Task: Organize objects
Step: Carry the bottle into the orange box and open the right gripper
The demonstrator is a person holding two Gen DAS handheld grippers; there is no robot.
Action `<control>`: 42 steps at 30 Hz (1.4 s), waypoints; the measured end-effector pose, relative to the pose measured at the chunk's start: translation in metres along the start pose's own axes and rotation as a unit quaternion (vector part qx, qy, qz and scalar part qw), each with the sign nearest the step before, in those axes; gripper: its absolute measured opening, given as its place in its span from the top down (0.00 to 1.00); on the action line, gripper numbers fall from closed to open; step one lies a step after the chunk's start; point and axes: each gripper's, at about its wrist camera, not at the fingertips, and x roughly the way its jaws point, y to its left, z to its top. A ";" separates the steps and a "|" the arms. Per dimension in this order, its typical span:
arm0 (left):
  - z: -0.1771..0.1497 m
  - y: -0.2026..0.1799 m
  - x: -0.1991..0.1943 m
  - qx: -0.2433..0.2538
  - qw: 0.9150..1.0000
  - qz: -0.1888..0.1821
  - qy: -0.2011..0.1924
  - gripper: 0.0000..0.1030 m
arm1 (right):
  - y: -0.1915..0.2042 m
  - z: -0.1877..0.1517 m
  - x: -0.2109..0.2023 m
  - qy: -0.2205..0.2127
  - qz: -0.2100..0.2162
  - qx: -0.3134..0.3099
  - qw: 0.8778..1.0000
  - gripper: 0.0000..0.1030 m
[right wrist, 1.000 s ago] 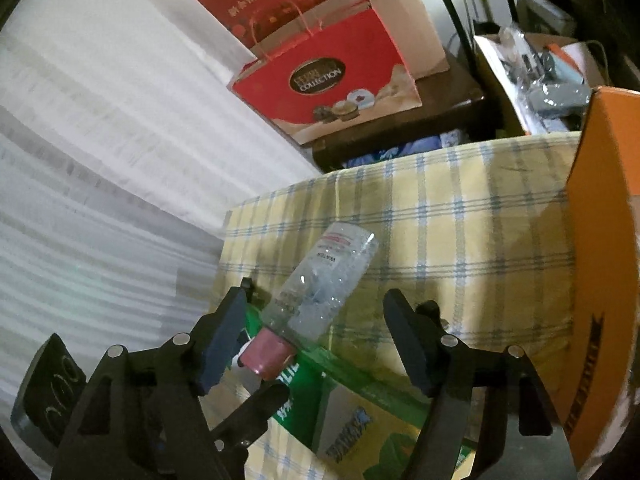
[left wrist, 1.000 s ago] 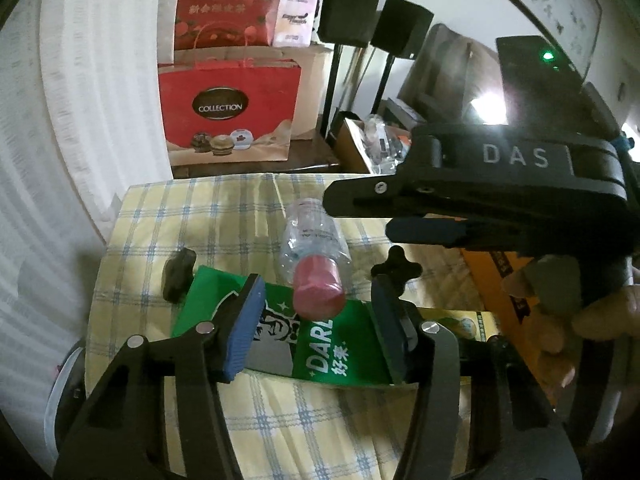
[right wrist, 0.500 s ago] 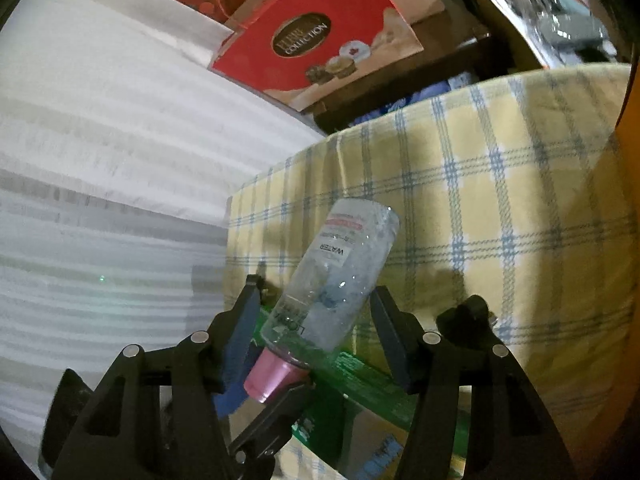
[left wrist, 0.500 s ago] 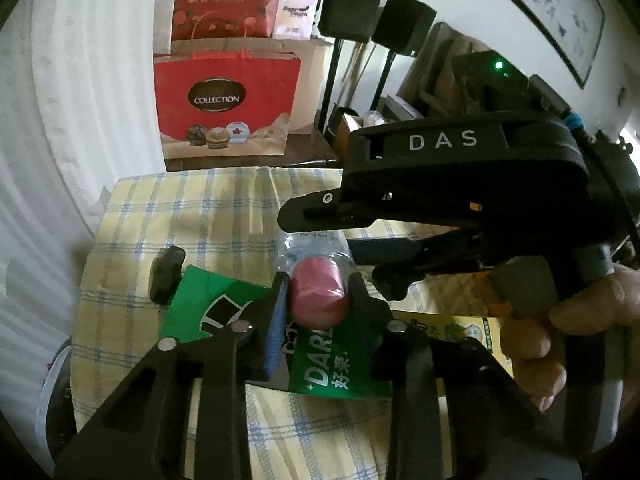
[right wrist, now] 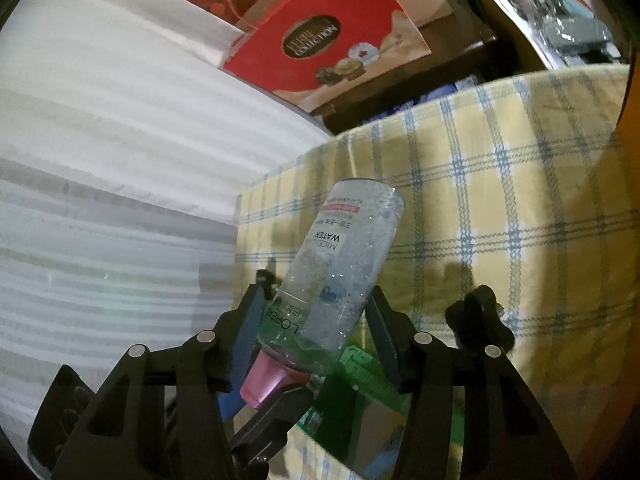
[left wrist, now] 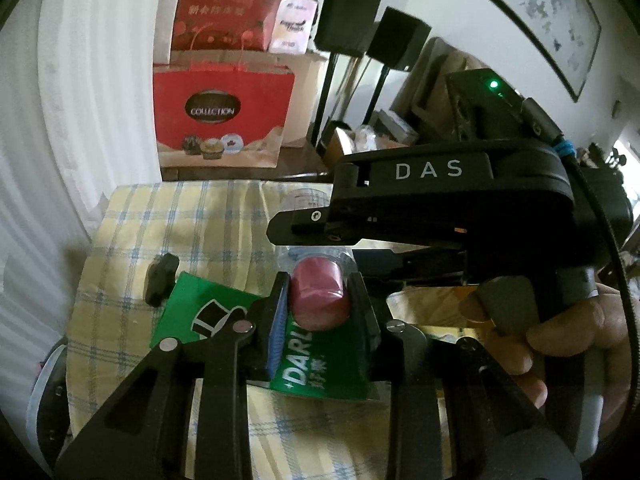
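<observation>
A yellow-and-blue checked cloth covers the tabletop. Beyond its far edge, ahead of both grippers, a red bag stands on a dark low shelf, with a second red bag above it and two black speakers on stands further right. White curtains fill the left side of the room, and a framed picture hangs on the wall at upper right.

The left gripper is pinching the pink cap of a clear bottle, which is held up off the cloth. The right gripper is pressed against the bottle's body just above the cap, so both grip it at once. From the left wrist view, the right gripper's black body fills the space ahead and hides most of the bottle. Below the left gripper lies a green box, with a small dark knob to its left.
</observation>
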 end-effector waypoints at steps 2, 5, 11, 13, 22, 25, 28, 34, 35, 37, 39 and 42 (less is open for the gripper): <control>0.002 -0.007 -0.007 0.002 1.000 -0.003 -0.006 0.75 | 0.003 -0.002 -0.008 -0.006 0.001 -0.004 1.000 0.48; 0.005 -0.019 -0.016 0.007 1.000 -0.008 -0.014 0.75 | 0.005 -0.005 -0.025 -0.013 0.002 -0.009 1.000 0.48; 0.004 -0.052 -0.030 0.017 0.999 -0.021 -0.019 0.75 | 0.004 -0.016 -0.064 -0.033 -0.006 -0.012 0.999 0.48; 0.002 -0.064 -0.033 0.020 0.999 -0.025 -0.019 0.75 | 0.001 -0.019 -0.077 -0.038 -0.008 -0.011 0.999 0.48; -0.009 -0.127 -0.041 0.050 0.997 -0.055 -0.016 0.75 | -0.027 -0.053 -0.138 -0.073 -0.016 0.002 0.997 0.49; -0.014 -0.145 -0.037 0.055 0.996 -0.068 -0.010 0.75 | -0.041 -0.060 -0.157 -0.070 -0.023 -0.002 0.997 0.49; -0.018 -0.163 -0.033 0.066 0.995 -0.078 -0.002 0.75 | -0.058 -0.064 -0.176 -0.078 -0.029 0.008 0.996 0.49; -0.028 -0.204 -0.027 0.096 0.992 -0.086 0.016 0.75 | -0.090 -0.073 -0.209 -0.096 -0.026 0.034 0.994 0.49; -0.030 -0.210 -0.024 0.098 0.991 -0.085 0.021 0.75 | -0.094 -0.074 -0.212 -0.097 -0.027 0.036 0.994 0.49; -0.032 -0.218 -0.021 0.100 0.991 -0.081 0.028 0.75 | -0.101 -0.075 -0.215 -0.095 -0.029 0.040 0.994 0.49; -0.035 -0.225 -0.015 0.099 0.992 -0.074 0.038 0.75 | -0.110 -0.076 -0.215 -0.092 -0.030 0.047 0.994 0.50; -0.042 -0.233 -0.007 0.104 0.991 -0.063 0.049 0.75 | -0.122 -0.077 -0.212 -0.083 -0.032 0.054 0.995 0.50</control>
